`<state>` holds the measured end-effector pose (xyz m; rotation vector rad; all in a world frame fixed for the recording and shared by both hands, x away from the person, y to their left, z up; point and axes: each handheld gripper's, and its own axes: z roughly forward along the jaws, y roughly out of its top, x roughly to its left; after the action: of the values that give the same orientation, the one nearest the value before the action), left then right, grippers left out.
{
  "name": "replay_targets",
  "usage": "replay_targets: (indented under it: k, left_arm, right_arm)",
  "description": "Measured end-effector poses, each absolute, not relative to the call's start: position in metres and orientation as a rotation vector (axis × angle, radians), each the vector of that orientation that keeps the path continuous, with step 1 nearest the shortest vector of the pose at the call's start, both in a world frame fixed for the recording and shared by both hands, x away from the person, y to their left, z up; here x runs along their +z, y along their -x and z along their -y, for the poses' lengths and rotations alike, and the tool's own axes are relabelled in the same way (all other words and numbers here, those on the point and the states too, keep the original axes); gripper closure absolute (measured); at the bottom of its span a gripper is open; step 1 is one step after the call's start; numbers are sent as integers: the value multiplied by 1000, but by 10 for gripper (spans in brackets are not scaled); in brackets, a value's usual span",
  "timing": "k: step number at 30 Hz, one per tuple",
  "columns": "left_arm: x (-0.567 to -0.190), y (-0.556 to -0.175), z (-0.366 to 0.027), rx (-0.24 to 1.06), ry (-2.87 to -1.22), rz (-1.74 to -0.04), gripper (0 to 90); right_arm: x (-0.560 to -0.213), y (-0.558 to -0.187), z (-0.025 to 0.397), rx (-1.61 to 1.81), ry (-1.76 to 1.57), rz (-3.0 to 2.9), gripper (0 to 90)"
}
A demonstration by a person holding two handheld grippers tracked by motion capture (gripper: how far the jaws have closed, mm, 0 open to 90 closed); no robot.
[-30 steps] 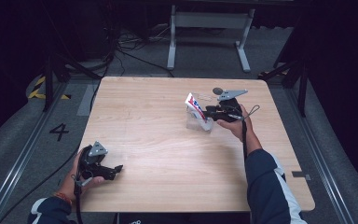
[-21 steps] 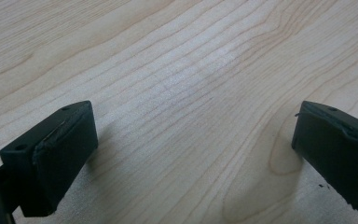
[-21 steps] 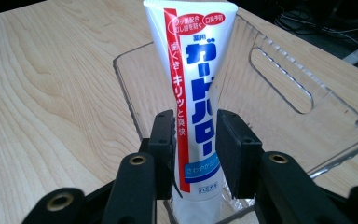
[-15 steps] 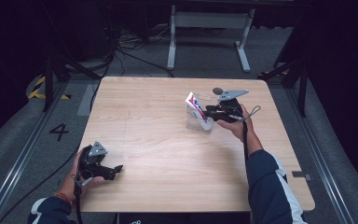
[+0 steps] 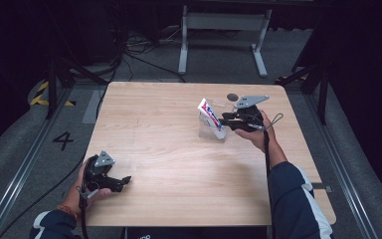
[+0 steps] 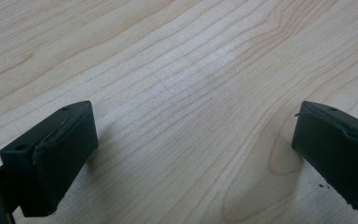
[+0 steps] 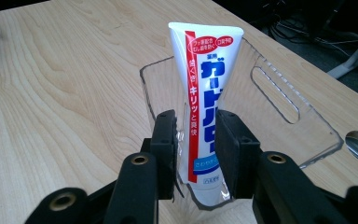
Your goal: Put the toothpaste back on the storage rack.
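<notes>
Left gripper (image 5: 122, 181): resting low at the 7 o'clock corner of the tabletop (image 5: 169, 149), fingers (image 6: 51, 154) released wide with bare wood between them; nothing is being held.

Tabletop: light wood, carrying the work at its 2 o'clock area.

Clear holder (image 5: 210, 130): standing at about 2 o'clock on the tabletop, transparent walls, open top; in the right gripper view its near wall (image 7: 168, 93) is rising directly beyond the fingertips.

Toothpaste tube (image 5: 210, 115): standing inside the clear holder, crimped end up, cap end down; long axis is running near vertical and leaning slightly toward 10 o'clock in the high view.

Right gripper (image 5: 226, 121): reaching in from the 3 o'clock side of the holder; fingers (image 7: 165, 144) are flanking the lower half of the toothpaste tube (image 7: 205, 107), one on each flat side, nearly closed. Whether the pads are pressing the tube or the holder wall is lying between them cannot be told.

Key relation: the tube is lying straight ahead of the right fingers, its long axis crossing their closing line at roughly a right angle, so a squeeze would be acting across the tube's width.

Nearer hand: the right one is at the tube; the left one is well apart.

Dark disc (image 5: 232, 96): lying on the tabletop just beyond the holder, toward 12 o'clock.
</notes>
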<state>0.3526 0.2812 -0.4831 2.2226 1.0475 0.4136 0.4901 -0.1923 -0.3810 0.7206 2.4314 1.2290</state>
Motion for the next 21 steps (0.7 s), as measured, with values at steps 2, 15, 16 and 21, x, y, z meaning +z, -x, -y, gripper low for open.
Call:
replay_targets:
  k: [2,15,16,21]
  left_arm:
    - [-483,-352,-281,413,-2222,-1049,5]
    - [-483,-352,-281,413,-2222,-1049,5]
    - [-483,-353,-281,414,-2222,-1049,5]
    - [-483,-352,-281,413,-2221,-1049,5]
  right_arm:
    - [-379,-487,193,1217,-716,-2432,698]
    - [-371,-471,203,1189,-695,-2432,669]
    - [-370,-469,203,1189,-690,-2430,667]
    - [-369,-462,206,1171,-675,-2436,644]
